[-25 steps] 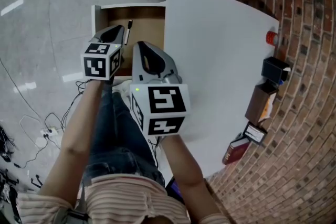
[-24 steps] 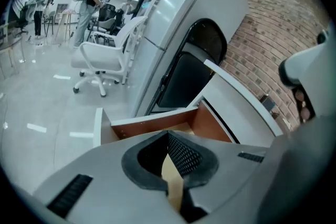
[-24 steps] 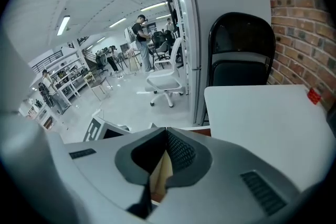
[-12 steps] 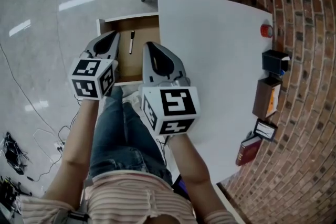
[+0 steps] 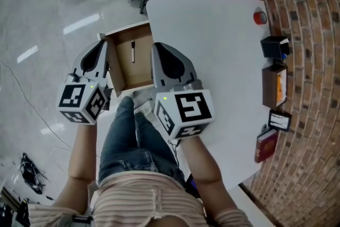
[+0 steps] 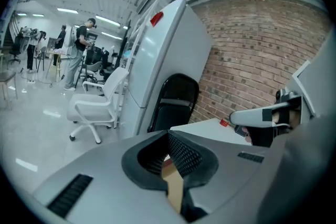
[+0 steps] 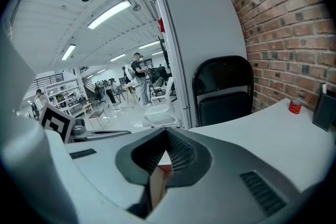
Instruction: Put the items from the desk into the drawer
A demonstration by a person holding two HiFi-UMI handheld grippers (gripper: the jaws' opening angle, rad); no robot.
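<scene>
The drawer [image 5: 141, 69] is open from above, and only a pen [image 5: 133, 52] lies toward its far end, so its near half is free to come down into. My left gripper [image 5: 101, 46] crowds the drawer's left wall and my right gripper [image 5: 158, 49] its right wall, each with jaws pressed together. Right of the drawer the bench [image 5: 212, 61] is bare right across. The only obstacles there line its far edge: a small red thing [image 5: 260, 17], a black box [image 5: 274, 46], a brown box [image 5: 275, 85], a card [image 5: 279, 120] and a red book [image 5: 265, 144]. Beyond the drawer a black chair [image 6: 176, 99] and, I think, a tall white cabinet [image 6: 168, 55] block the way.
</scene>
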